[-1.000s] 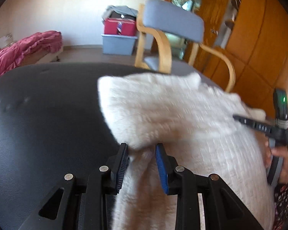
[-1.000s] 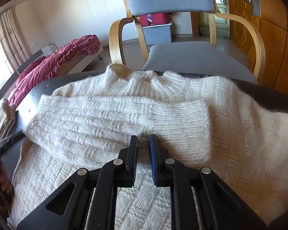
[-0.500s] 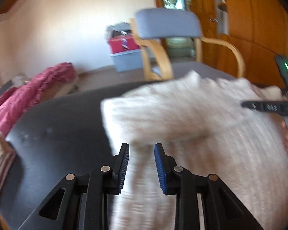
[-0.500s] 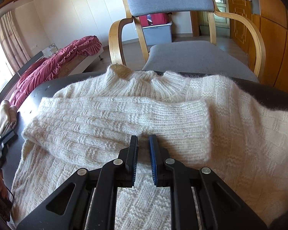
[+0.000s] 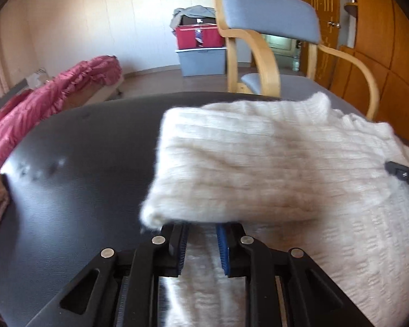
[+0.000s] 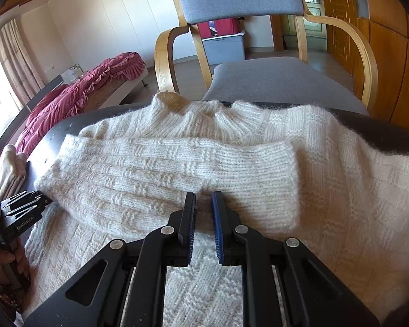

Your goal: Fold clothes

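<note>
My left gripper (image 5: 201, 241) has just been closing around a sweater (image 6: 204, 158) fold at the counter (image 5: 76, 190)'s near edge; my right gripper (image 6: 203, 215) pinches sweater knit mid-counter.

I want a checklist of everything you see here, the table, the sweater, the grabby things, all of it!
Surface: dark round table, mostly covered on one side.
Job's things: cream knitted sweater lying flat, one sleeve folded across its body.
Clutter: beige folded cloth at the table's edge.
Grippers: left gripper has just been closing its jaws, sweater fabric between them, under the sleeve's edge; right gripper narrow-jawed at the sleeve's near edge, grip unclear.
Cables: nothing seen.
Surroundings: grey chair with wooden arms, red bedding, red and grey storage boxes, wooden cupboards.
</note>
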Tool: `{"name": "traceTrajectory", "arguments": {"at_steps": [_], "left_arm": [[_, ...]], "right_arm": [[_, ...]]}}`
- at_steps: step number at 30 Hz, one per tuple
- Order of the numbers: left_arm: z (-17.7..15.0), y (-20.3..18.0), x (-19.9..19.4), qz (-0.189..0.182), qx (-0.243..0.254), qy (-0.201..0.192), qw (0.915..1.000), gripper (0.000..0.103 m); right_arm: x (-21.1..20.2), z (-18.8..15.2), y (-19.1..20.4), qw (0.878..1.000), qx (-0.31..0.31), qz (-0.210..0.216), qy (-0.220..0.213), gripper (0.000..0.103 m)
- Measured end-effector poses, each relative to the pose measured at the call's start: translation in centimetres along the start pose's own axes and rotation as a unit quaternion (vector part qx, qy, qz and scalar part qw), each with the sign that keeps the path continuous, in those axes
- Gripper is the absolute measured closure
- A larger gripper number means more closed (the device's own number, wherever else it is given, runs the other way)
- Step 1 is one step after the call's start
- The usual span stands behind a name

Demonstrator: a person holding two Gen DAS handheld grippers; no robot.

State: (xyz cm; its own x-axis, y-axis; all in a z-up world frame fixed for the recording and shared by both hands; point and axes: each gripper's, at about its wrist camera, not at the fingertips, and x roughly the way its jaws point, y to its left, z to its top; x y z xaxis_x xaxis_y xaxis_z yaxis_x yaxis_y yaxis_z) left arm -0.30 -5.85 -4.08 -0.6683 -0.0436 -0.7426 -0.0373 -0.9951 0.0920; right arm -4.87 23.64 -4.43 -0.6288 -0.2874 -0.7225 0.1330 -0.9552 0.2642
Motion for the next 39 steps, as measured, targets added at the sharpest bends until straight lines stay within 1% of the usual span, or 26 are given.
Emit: {"name": "traceTrajectory", "arguments": {"at_steps": [1, 3, 6, 7, 8, 9, 10, 11, 12, 14, 15, 16, 19, 22, 24, 25, 27, 28, 29, 31, 33, 35, 36, 37, 39], "left_arm": [[-0.1, 0.6, 0.0, 0.013, -0.001, -0.001, 0.9999, 0.086], [-0.2, 1.7, 0.4, 0.025, -0.013, 0.006, 0.9996, 0.087], [-0.7, 3.9, 0.4, 0.071, -0.041, 0.018, 0.9965, 0.086], [-1.0, 4.9, 0.6, 0.076, -0.053, 0.027, 0.9953, 0.086], [-1.2, 5.9, 0.6, 0.069, -0.067, 0.032, 0.9949, 0.086], [-1.4, 6.9, 0.4, 0.046, -0.081, 0.031, 0.9951, 0.086], [-1.6, 7.7, 0.2, 0.031, -0.092, 0.032, 0.9948, 0.085], [-1.8, 8.3, -0.1, 0.029, -0.096, 0.032, 0.9944, 0.085], [-2.0, 8.6, -0.4, 0.022, -0.102, 0.031, 0.994, 0.085], [-2.4, 9.0, -1.3, -0.007, -0.117, 0.029, 0.9926, 0.086], [-2.4, 8.7, -1.8, -0.02, -0.116, 0.022, 0.9928, 0.086], [-2.3, 8.2, -2.4, -0.029, -0.108, 0.013, 0.9936, 0.086], [-1.5, 5.3, -4.3, -0.035, -0.061, -0.021, 0.9973, 0.085], [-0.1, 1.8, -4.7, -0.027, 0.0, -0.047, 0.9985, 0.081], [0.2, -0.3, -4.3, -0.009, 0.046, -0.056, 0.9974, 0.079], [0.3, -1.1, -3.6, 0.004, 0.069, -0.048, 0.9965, 0.079], [0.0, -2.0, -1.3, 0.035, 0.109, -0.003, 0.9935, 0.079], [-0.3, -1.9, -0.9, 0.037, 0.114, -0.001, 0.9928, 0.079], [-0.5, -1.7, -1.2, 0.033, 0.113, -0.007, 0.993, 0.079], [-0.7, -0.9, -1.7, 0.014, 0.106, -0.001, 0.9942, 0.079], [-0.7, 0.2, -2.1, -0.011, 0.095, 0.01, 0.9953, 0.077], [-0.5, 1.8, -2.7, -0.04, 0.067, 0.028, 0.9966, 0.076], [-0.1, 2.6, -2.9, -0.044, 0.046, 0.034, 0.9974, 0.076], [0.4, 3.4, -3.2, -0.038, 0.025, 0.028, 0.9986, 0.076], [1.6, 4.4, -4.3, -0.021, -0.016, -0.007, 0.9996, 0.076]], "right_arm": [[0.0, -0.1, 0.0, 1.0, 0.0, 0.0, 0.0, 0.09], [0.0, -0.1, 0.0, 1.0, 0.001, 0.0, 0.0, 0.09], [0.0, 0.0, 0.0, 1.0, 0.001, 0.0, 0.0, 0.09], [0.0, 0.0, 0.0, 1.0, 0.0, -0.001, 0.0, 0.09], [0.0, 0.0, 0.0, 1.0, 0.0, -0.001, 0.0, 0.09], [0.0, 0.0, 0.0, 1.0, 0.0, -0.001, 0.0, 0.09], [0.0, 0.0, 0.0, 1.0, 0.0, -0.002, 0.0, 0.09], [0.0, 0.0, 0.0, 1.0, 0.0, -0.002, 0.0, 0.09], [0.1, 0.1, 0.1, 1.0, -0.001, -0.003, 0.0, 0.09], [0.1, 0.1, 0.1, 1.0, -0.001, -0.004, 0.0, 0.09], [0.1, 0.1, 0.1, 1.0, -0.002, -0.004, 0.0, 0.09], [0.1, 0.0, 0.1, 1.0, -0.002, -0.004, 0.0, 0.09], [0.0, 0.0, 0.1, 1.0, -0.002, -0.004, 0.0, 0.09], [0.0, 0.0, 0.1, 1.0, -0.002, -0.004, 0.0, 0.09], [0.0, 0.0, 0.1, 1.0, -0.001, -0.003, 0.0, 0.09], [0.0, 0.0, 0.1, 1.0, 0.0, -0.002, 0.0, 0.09], [0.0, -0.1, 0.0, 1.0, 0.001, -0.001, 0.0, 0.09], [0.0, -0.1, 0.0, 1.0, 0.002, 0.0, 0.0, 0.09], [0.0, -0.1, 0.0, 1.0, 0.003, 0.001, 0.0, 0.09], [0.0, 0.0, 0.0, 1.0, 0.003, 0.001, 0.0, 0.09], [0.1, 0.0, 0.0, 1.0, 0.002, 0.0, 0.001, 0.09], [0.1, 0.0, 0.0, 1.0, 0.002, -0.001, 0.001, 0.09], [0.1, 0.0, 0.0, 1.0, 0.002, -0.001, 0.001, 0.09], [0.1, 0.0, 0.0, 1.0, 0.001, -0.001, 0.001, 0.09], [0.1, 0.0, 0.0, 1.0, -0.001, -0.003, 0.001, 0.09]]}}
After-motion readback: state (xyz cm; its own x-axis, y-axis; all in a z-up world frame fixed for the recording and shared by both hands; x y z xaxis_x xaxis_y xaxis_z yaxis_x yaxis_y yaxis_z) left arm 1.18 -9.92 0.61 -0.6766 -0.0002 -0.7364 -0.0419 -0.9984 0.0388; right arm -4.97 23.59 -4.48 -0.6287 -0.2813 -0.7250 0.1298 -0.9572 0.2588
